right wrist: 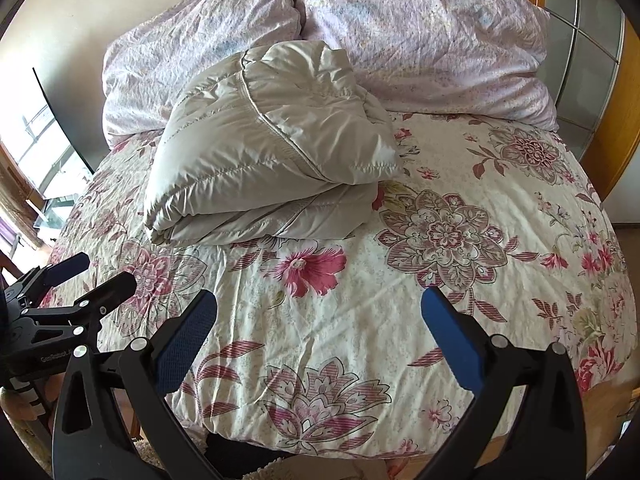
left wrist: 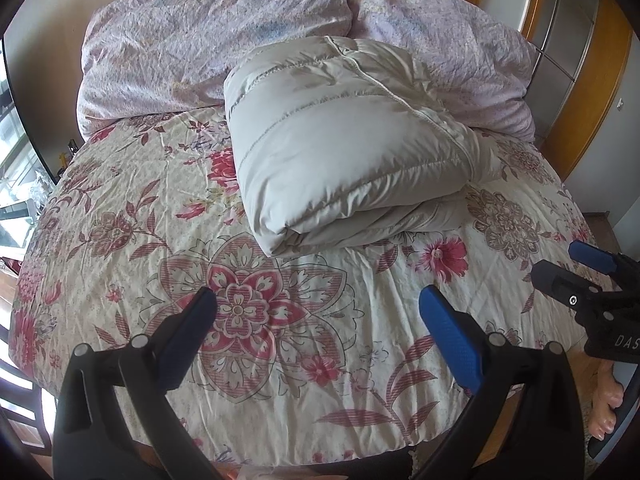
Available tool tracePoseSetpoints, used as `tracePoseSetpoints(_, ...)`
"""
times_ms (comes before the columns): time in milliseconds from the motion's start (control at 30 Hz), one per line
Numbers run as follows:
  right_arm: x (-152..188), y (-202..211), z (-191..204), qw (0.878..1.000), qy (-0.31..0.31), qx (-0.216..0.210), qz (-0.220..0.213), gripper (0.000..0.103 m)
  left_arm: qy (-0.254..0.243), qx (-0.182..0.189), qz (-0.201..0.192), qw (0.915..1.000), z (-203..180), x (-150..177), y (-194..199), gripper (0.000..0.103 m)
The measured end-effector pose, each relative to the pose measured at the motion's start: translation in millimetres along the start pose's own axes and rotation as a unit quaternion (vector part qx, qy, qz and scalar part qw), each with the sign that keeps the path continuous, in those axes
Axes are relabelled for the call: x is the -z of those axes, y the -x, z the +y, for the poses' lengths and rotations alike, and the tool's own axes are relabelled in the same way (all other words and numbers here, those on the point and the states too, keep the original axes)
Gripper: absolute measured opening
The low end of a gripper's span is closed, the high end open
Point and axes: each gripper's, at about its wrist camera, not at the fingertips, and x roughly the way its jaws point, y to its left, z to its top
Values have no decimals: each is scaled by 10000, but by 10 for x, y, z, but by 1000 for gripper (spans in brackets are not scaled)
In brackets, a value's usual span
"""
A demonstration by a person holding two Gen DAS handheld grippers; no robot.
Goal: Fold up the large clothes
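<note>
A beige quilted down jacket lies folded into a thick bundle on the flowered bedspread, near the pillows. It also shows in the right wrist view. My left gripper is open and empty, held above the bed's near part, well short of the jacket. My right gripper is open and empty too, over the bedspread in front of the jacket. Each gripper shows in the other's view: the right one at the right edge, the left one at the left edge.
Two pale lilac pillows lie at the head of the bed behind the jacket. A wooden-framed wardrobe stands to the right. A window is to the left. The bed's near edge is just below the grippers.
</note>
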Motion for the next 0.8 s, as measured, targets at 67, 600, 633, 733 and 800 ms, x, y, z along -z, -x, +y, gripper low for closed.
tracePoseSetpoints(67,3,0,10,10000,-7,-2,13,102,-5,26,12,10000,-8,2,6,101)
tracePoseSetpoints(600,-18,60,9,10000,9,41,-38,102,-110,54,-44,9999,-72,-28,59,101)
tracePoseSetpoints(633,-21,68,7,10000,5,44,-44,102,-107,60,-42,9999,-70,-29,59,101)
tracePoseSetpoints(733,-25,80,4,10000,11,48,-54,102,-106,51,-37,9999,-70,-30,56,101)
tracePoseSetpoints(800,-28,82,3,10000,17,43,-48,102,-96,52,-29,9999,-68,-30,55,101)
